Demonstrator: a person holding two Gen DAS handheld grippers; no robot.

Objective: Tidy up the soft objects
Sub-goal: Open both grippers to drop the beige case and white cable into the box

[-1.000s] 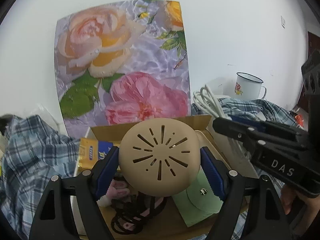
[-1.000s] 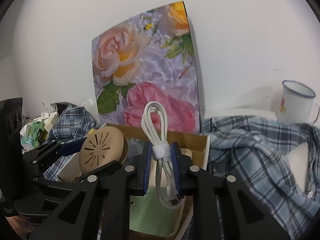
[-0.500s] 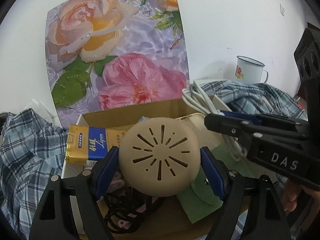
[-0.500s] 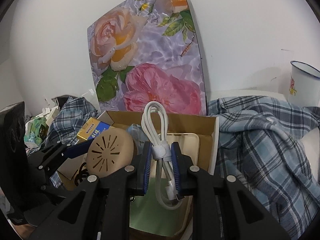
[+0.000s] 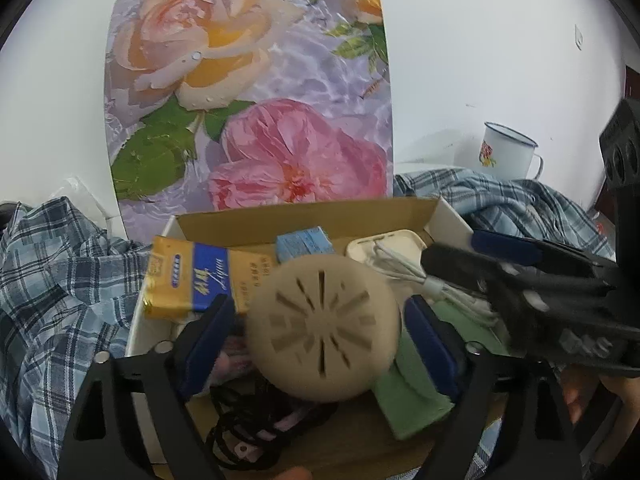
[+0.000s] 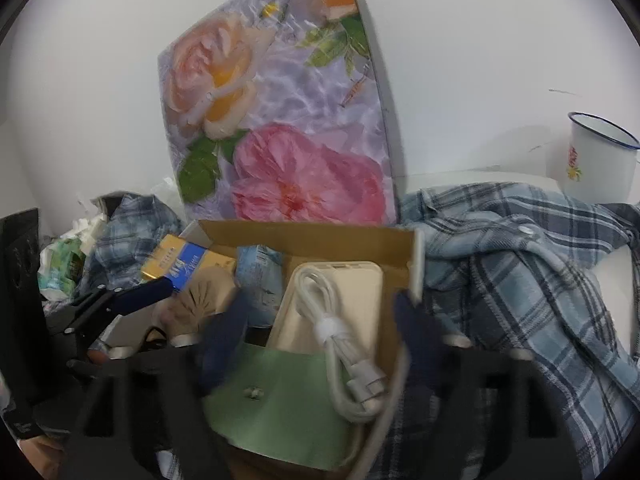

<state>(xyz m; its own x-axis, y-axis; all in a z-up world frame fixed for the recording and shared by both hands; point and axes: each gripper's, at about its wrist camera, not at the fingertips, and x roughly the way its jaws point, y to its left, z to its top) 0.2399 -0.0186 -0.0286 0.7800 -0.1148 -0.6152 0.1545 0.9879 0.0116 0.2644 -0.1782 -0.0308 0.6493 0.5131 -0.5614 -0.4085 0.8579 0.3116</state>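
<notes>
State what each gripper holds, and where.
Nothing. Both have just opened: the left gripper's fingers stand clear of the tan vented disc, the right gripper's clear of the white cable bundle.

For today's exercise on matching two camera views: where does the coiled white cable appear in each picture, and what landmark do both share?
Left wrist view: the coiled white cable lies right of centre in the cardboard box, on a cream slab, beside the right hand-held gripper.
Right wrist view: the cable lies at lower centre, across the slab and a green pouch.
Shared landmark: the rose-print board standing behind the box.
</notes>
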